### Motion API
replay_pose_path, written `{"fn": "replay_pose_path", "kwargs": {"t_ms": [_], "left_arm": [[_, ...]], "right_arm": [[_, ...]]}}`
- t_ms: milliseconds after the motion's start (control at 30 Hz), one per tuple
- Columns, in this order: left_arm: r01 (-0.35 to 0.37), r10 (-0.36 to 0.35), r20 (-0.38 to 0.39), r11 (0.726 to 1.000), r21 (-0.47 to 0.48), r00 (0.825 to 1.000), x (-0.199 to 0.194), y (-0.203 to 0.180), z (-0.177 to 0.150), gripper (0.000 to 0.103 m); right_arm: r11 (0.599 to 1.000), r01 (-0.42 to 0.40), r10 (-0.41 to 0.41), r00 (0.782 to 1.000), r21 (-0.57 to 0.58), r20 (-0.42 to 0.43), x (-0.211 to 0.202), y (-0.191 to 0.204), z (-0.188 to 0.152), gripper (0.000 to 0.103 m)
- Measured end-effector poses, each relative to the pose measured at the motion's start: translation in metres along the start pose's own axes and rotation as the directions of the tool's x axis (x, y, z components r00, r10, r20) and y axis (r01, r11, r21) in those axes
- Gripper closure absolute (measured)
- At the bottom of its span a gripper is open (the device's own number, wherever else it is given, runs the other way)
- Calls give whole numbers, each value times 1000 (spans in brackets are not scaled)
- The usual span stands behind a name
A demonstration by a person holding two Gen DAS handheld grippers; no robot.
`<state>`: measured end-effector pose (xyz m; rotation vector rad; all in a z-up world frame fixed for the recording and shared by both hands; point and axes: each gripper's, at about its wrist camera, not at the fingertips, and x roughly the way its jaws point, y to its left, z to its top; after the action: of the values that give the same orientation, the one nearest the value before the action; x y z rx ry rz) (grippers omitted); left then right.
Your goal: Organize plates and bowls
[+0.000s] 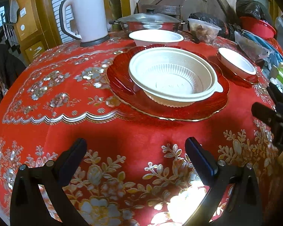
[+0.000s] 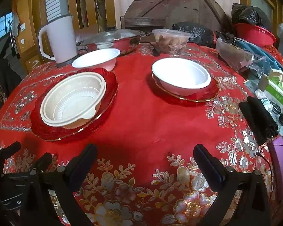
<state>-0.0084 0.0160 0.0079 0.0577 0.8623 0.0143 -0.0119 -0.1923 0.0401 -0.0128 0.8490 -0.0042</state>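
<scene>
At the far left of the tabletop (image 2: 145,116), a white kettle (image 2: 59,39) is standing clear of the dishes, with a lidded steel pot (image 2: 113,39) sitting just to its right along the far edge. Near those, a white bowl (image 2: 98,57) is resting straight on the red cloth with no plate under it, so it is probably waiting to be stacked or paired. Just nearer, the large red plate (image 2: 107,94) is carrying a cream ribbed bowl (image 2: 73,98), which is sitting slightly off-centre and looking a little tilted, its tab handle pointing to the near right.

The left hand-held gripper (image 1: 135,150) is hovering over the near part of the cloth, fingers spread wide and holding nothing, aimed at that large plate as if lining up for its rim or the bowl.

Moving right, the small red plate (image 2: 213,94) is holding a smooth white bowl (image 2: 181,75), well apart from the large plate. The right hand-held gripper (image 2: 144,155) is likewise spread and empty, pointing at the bare cloth between the two sets. At the far right, bags and boxes are crowding the edge, leaving the middle as the likely place for gathering everything.
</scene>
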Motion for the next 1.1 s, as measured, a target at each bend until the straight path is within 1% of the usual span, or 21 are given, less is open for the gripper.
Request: {"fn": "replay_pose_path", "kwargs": {"t_ms": [167,333,400,467,533,600,633,767,800,833,867,900,933,967,1000,1033,1067,1100], "left_arm": [[-14,14,12,1000,26,1000,-8,6,8,0],[4,-5,32,1000,29,999,-21,18,30,0],[29,-30,27,999,17,999,-25,24,44,0],[42,-43,38,999,20,998,-29,26,52,0],[4,-7,57,999,39,998,-30,23,57,0],[3,-6,54,998,64,999,-27,19,61,0],[10,-13,45,998,63,999,-25,18,63,0],[103,-102,-18,994,32,995,-16,21,79,0],[112,-112,-25,993,25,993,-15,22,83,0],[118,-117,-26,993,22,993,-15,22,86,0],[126,-126,-24,992,25,992,-14,21,91,2],[129,-128,-27,991,28,991,-12,18,94,5],[136,-135,-45,990,30,990,-9,17,97,14],[160,-158,-67,987,27,985,-6,15,100,18],[188,-185,-85,982,20,979,-3,14,101,18],[217,-214,-104,976,11,971,0,13,102,18],[230,-229,-122,973,0,966,5,13,104,18],[234,-233,-128,972,-3,964,7,12,104,18]], "right_arm": [[1000,-17,17,999,-3,29,-6,1,9,0],[998,-53,53,998,-18,45,-12,7,22,0],[997,-66,67,997,-30,48,-14,12,31,0],[995,-95,96,994,-25,53,-15,16,44,0],[991,-135,136,990,-18,47,-15,19,54,0],[982,-189,189,982,5,29,-12,20,65,0],[978,-207,207,978,13,25,-11,20,69,0],[949,-311,311,950,49,7,-4,22,82,1],[943,-329,330,944,57,1,-1,22,87,3],[941,-332,333,943,60,-6,2,22,90,4],[942,-331,332,943,63,-14,6,23,94,8],[936,-344,347,938,68,-26,11,23,97,13],[928,-364,367,929,79,-35,14,22,100,16],[920,-382,387,921,91,-50,20,22,102,27],[912,-398,405,912,97,-68,26,23,103,35],[909,-404,413,907,103,-82,31,23,104,37],[905,-410,421,902,112,-99,37,24,104,37],[901,-417,429,896,116,-111,42,25,104,37]]}}
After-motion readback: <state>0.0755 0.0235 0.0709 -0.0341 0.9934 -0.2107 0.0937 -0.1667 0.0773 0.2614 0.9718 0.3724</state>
